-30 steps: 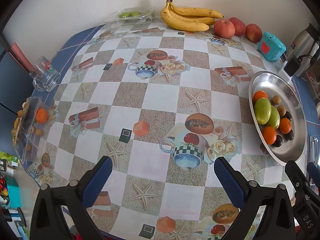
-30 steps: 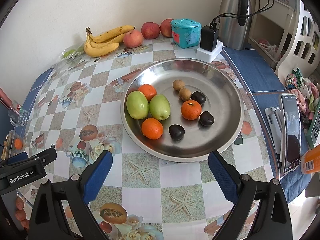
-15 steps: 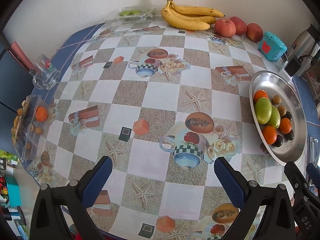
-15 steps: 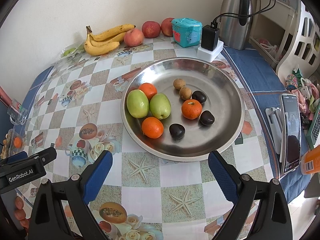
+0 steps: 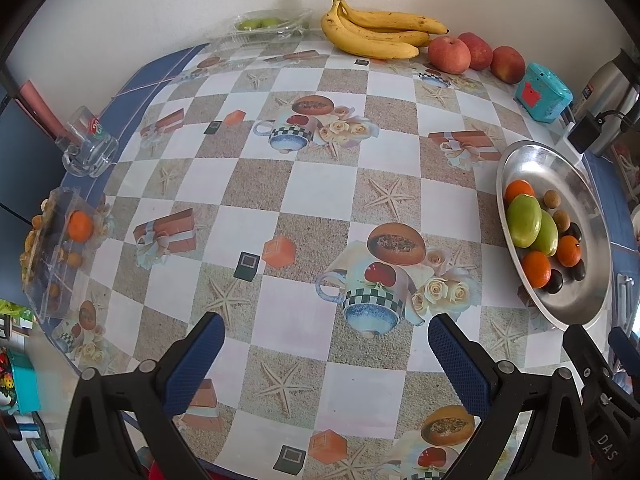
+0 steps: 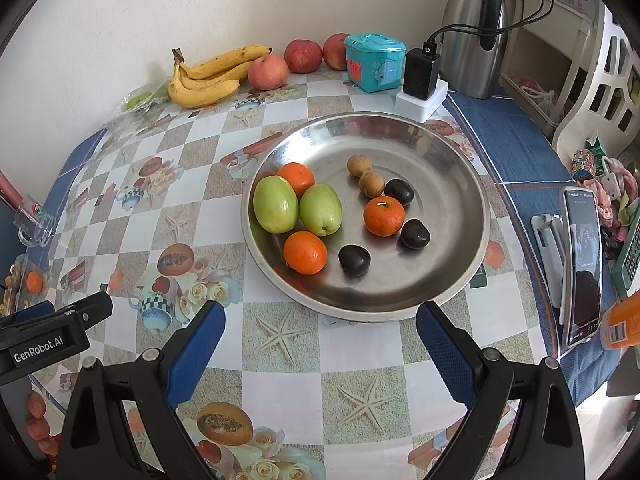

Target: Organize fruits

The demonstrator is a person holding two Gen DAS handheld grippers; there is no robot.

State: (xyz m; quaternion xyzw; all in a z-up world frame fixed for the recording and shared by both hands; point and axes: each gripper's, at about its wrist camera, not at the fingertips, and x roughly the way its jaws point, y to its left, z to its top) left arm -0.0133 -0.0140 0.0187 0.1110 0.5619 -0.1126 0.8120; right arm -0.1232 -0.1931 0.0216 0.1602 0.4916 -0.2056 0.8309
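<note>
So the sorting looks partly done: the steel dish [image 6: 460,168] near the table's right edge holds the small fruit in loose kinds, with two green fruits [image 6: 276,204] touching, three oranges [image 6: 305,252], two brown longans [image 6: 359,165] and three dark ones [image 6: 354,260]. The bananas [image 6: 204,76] and apples [image 6: 268,73] lie against the back wall, well apart from the dish, probably awaiting their turn. A clear box [image 5: 52,248] at the left edge holds one more orange. You hold both tools low over the near edge: your right gripper [image 6: 320,340] faces the dish, your left gripper [image 5: 326,344] faces bare tablecloth [image 5: 320,184]. Both have jaws wide apart, holding nothing.
</note>
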